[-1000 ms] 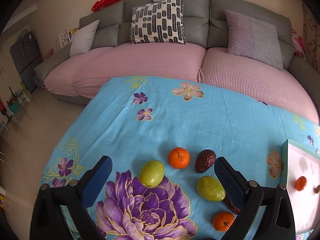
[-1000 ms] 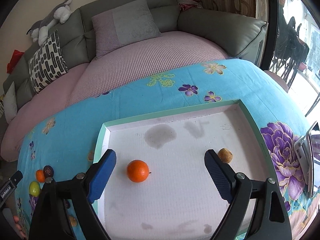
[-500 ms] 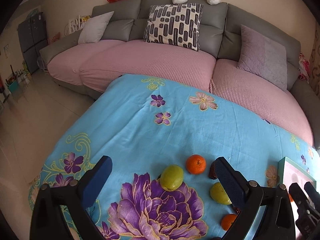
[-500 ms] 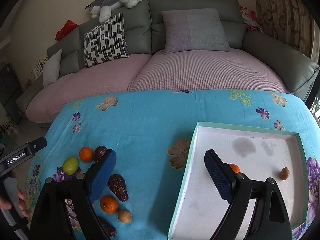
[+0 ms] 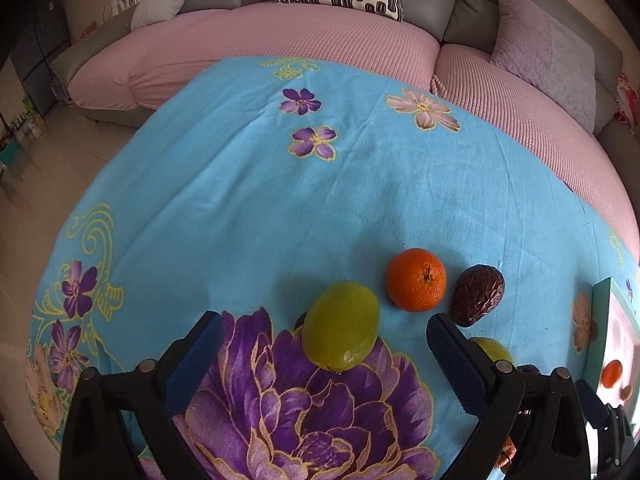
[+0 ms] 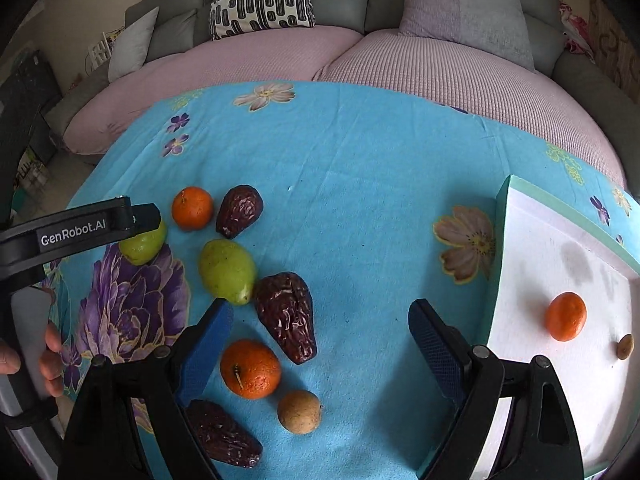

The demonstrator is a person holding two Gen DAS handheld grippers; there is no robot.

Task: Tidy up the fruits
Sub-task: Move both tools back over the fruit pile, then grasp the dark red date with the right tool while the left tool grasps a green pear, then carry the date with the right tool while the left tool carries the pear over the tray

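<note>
Fruits: right tool [image 6: 320,340], spread and empty, has swung off the tray [image 6: 560,280] to hover over an orange [image 6: 250,368] on the desk. Left tool [image 5: 320,360], spread, now brackets a green fruit [image 5: 340,326]. Tray holds one orange [image 6: 565,316], one nut [image 6: 625,346]; next picks likely imminent.

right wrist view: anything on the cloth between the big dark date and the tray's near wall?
Nothing. In the right wrist view, only bare blue tablecloth and a printed flower lie between the date and the tray.
</note>
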